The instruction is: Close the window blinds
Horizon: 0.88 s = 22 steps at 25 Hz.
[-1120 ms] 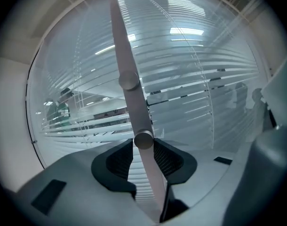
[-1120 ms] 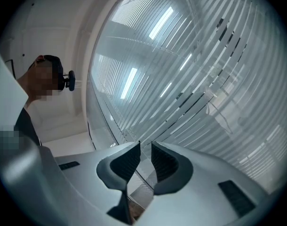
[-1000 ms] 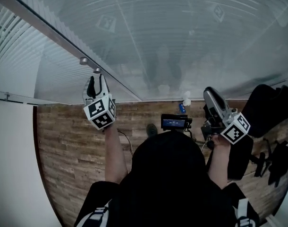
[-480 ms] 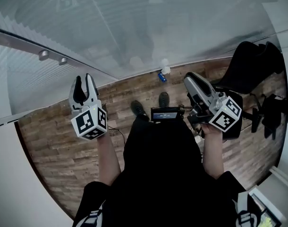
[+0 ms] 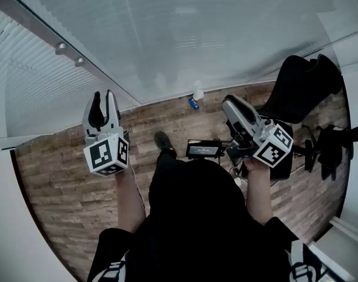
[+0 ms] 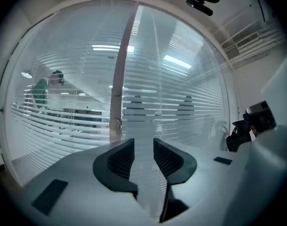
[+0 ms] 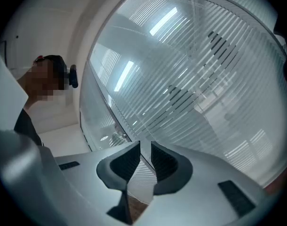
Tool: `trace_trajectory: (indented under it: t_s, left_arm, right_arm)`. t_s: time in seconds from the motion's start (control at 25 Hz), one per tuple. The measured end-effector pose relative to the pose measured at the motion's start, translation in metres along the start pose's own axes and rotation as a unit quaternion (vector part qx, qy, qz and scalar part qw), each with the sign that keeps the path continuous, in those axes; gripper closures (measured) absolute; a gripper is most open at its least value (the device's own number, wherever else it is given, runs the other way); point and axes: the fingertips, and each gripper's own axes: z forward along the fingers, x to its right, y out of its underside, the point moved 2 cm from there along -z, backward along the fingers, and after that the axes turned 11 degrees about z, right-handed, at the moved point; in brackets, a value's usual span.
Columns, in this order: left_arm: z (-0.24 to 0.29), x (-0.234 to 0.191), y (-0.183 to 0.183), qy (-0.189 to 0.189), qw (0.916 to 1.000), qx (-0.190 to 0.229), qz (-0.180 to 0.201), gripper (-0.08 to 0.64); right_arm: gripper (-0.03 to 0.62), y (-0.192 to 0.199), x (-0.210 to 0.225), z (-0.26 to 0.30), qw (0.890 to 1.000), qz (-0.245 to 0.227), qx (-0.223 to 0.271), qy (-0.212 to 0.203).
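The left tool [image 6: 143, 146] is held about level and faces the window. Its two dark, ribbed pads stand a little apart, with nothing between them. The right tool [image 7: 145, 150] also points at the window, and its black pads leave a narrower gap that is also empty. Each tool has a smooth grey shell and carries a cube with black-and-white square markers [image 5: 106, 155] at its near end.

The blinds [image 6: 181, 102] hang just beyond both tools, behind a glass wall that fills the far side of the scene. They are made of thin, pale, flat slats whose long axis runs level from left to right. In the right gripper view the same slats appear slanted. The slats are tilted so that gaps show between them. In the left pane a lit room and a figure in green can be seen through the gaps. A slim upright metal post [image 6: 118, 79] divides the panes.

Below the glass, a floor of brown wood planks [image 5: 67, 175] runs to the near side. A small blue object [image 5: 193, 103] lies at the foot of the glass. A black chair [image 5: 299, 87] stands to the right.
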Motion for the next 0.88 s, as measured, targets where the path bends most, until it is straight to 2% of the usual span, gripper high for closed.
trace_trajectory:
  t_s: [0.08, 0.2, 0.44, 0.52, 0.6, 0.68, 0.88]
  left_arm:
    - [-0.014, 0.002, -0.004, -0.012, 0.9999, 0.007, 0.005, 0.422]
    - [-0.057, 0.035, -0.016, -0.022, 0.9994, 0.01, 0.024, 0.422]
    - [-0.177, 0.098, -0.048, -0.05, 0.9919, 0.002, 0.117, 0.422]
    - [-0.21, 0.102, -0.047, -0.063, 0.9898, -0.01, 0.128, 0.422]
    - [-0.239, 0.098, -0.049, -0.076, 0.99, -0.014, 0.118, 0.422]
    - [-0.254, 0.096, -0.06, -0.075, 0.993, 0.007, 0.091, 0.422]
    - [-0.273, 0.101, -0.083, -0.03, 0.9957, 0.084, 0.025, 0.425]
  right_arm:
    - [0.52, 0.0, -0.004, -0.004, 1.0, -0.003, -0.001, -0.02]
    - [0.52, 0.005, -0.004, -0.047, 0.999, 0.009, 0.005, -0.039]
    - [0.52, 0.045, 0.018, -0.125, 0.994, 0.076, 0.008, -0.073]
    - [0.52, 0.059, 0.018, -0.136, 0.993, 0.091, -0.003, -0.079]
    - [0.52, 0.07, 0.009, -0.144, 0.991, 0.096, -0.012, -0.09]
    - [0.52, 0.071, -0.003, -0.15, 0.991, 0.088, -0.006, -0.105]
    - [0.52, 0.061, -0.007, -0.172, 0.992, 0.065, 0.036, -0.099]
